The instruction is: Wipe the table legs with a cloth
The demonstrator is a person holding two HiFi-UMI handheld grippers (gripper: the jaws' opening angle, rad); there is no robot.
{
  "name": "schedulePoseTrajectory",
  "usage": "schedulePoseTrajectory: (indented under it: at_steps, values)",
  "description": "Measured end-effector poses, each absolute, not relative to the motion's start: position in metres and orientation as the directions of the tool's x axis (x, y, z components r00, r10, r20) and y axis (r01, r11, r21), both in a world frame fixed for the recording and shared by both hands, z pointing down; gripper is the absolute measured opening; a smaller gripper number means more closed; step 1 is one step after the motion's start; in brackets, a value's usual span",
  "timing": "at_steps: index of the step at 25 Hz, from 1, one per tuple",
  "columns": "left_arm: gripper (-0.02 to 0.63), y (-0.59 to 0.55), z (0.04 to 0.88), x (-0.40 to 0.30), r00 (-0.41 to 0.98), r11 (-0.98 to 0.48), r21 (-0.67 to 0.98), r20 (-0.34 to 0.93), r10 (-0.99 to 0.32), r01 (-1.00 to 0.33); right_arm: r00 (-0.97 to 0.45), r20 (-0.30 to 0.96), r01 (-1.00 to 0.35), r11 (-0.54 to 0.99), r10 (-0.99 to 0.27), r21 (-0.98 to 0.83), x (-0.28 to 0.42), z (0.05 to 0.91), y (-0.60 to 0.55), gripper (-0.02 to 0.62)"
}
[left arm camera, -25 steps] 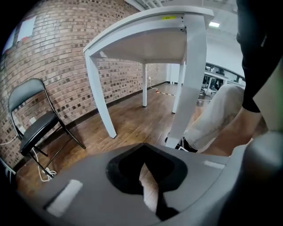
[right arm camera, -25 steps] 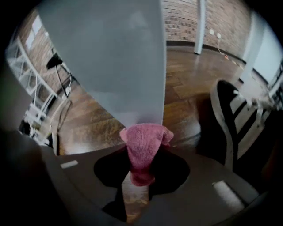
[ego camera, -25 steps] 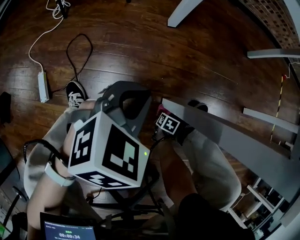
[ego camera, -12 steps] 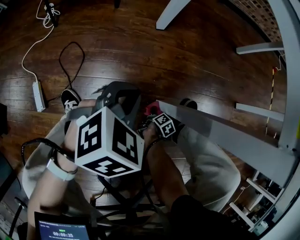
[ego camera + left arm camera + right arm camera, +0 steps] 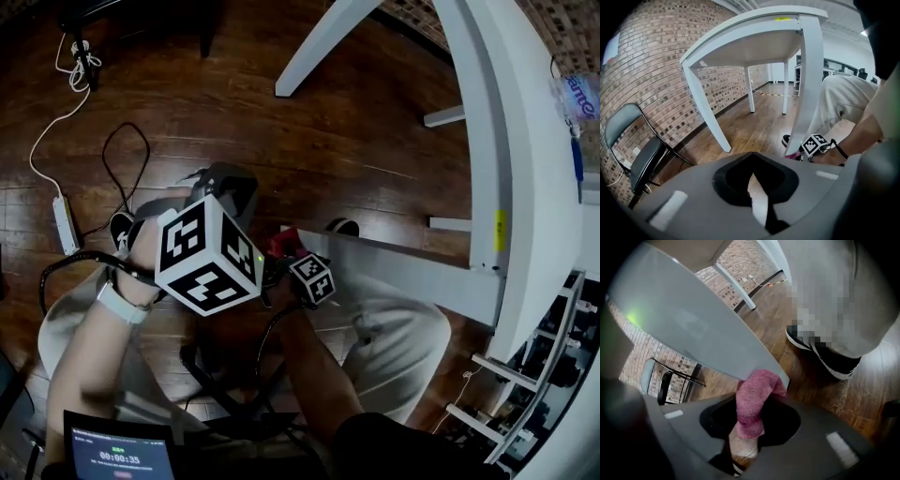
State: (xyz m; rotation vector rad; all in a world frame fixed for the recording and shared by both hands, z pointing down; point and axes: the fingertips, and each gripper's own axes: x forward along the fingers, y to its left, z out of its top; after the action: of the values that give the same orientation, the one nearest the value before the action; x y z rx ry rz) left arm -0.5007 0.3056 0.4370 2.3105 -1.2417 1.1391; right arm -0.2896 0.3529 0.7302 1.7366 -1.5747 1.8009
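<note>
The floor [image 5: 281,122] is dark brown wood, and it is a bit shiny. A white tabletop [image 5: 525,141] stands on it, on slanted white legs. Behind it is a red brick wall [image 5: 651,79], and a black folding chair [image 5: 633,154] stands near that wall. A white power strip [image 5: 64,223] lies on the floor with a looped black cable [image 5: 122,159] beside it.

The person sits low next to one table leg [image 5: 403,272]. A black shoe [image 5: 342,226] rests on the floor just beside the bottom of that leg.

The right tool [image 5: 744,439] has its jaws closed tight on a pink cloth [image 5: 754,399]. The fluffy cloth sticks out past the jaws and touches the table leg, down near the leg's bottom end.

The left tool [image 5: 758,199] has its jaws pressed together, and nothing is between them. It is held up over the person's knee, close to the right tool but not touching the table leg.

A small screen [image 5: 117,455] with green numbers shows at the bottom of the head view.
</note>
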Motion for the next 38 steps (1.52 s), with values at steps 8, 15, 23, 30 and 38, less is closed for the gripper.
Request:
schedulePoseTrajectory:
  at_steps: [8,15,23,30,38]
  values:
    - [0.002,0.296,0.431,-0.535,0.326,-0.642,-0.155,0.758,-0.565,-0.751,-0.300,0.767,-0.686,-0.430,-0.567,-0.587,-0.301,0.637,0.349,0.101]
    - [0.002,0.289,0.410,-0.526,0.408,-0.740,-0.190,0.733,-0.544,-0.645,-0.276,0.726,-0.678,-0.408,-0.630,-0.612,-0.301,0.559,0.343,0.101]
    - [0.002,0.325,0.390,-0.504,0.563,-0.886,-0.208,0.707,-0.429,-0.414,-0.251,0.641,-0.666,-0.351,-0.726,-0.658,-0.300,0.462,0.343,0.101]
    - [0.002,0.331,0.365,-0.498,0.657,-0.936,-0.221,0.667,-0.351,-0.276,-0.274,0.537,-0.567,-0.317,-0.798,-0.760,-0.310,0.358,0.341,0.101]
    - [0.002,0.333,0.379,-0.516,0.661,-0.954,-0.204,0.688,-0.299,-0.220,-0.315,0.393,-0.612,-0.132,-0.864,-0.780,-0.310,0.241,0.343,0.101]
